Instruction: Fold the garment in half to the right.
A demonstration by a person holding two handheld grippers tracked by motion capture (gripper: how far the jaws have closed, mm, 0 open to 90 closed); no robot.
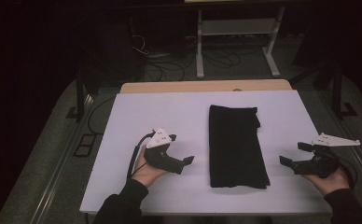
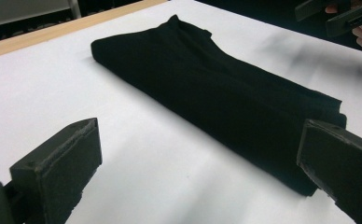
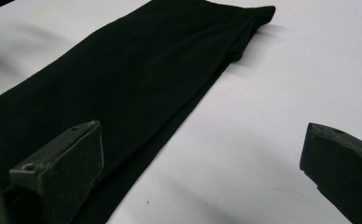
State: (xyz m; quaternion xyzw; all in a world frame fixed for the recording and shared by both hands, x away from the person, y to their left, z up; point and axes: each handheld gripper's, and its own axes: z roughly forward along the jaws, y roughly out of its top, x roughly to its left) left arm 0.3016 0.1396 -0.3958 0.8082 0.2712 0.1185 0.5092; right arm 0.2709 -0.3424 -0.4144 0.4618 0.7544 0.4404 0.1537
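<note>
A black cloth, folded into a long strip, lies on the white table top, running from far to near. My left gripper is held to the cloth's left, open and empty, pointing at it. My right gripper hovers to the cloth's right, also open and empty, aimed at its near half. In the left gripper view the cloth stretches across ahead of the wide-apart jaws of the left gripper, with the right gripper beyond it. In the right gripper view the cloth lies ahead and to the left of my right gripper.
A wooden strip edges the far side of the table. Beyond it stand a white metal frame and loose cables on the dark floor. Bare white surface lies on both sides of the cloth.
</note>
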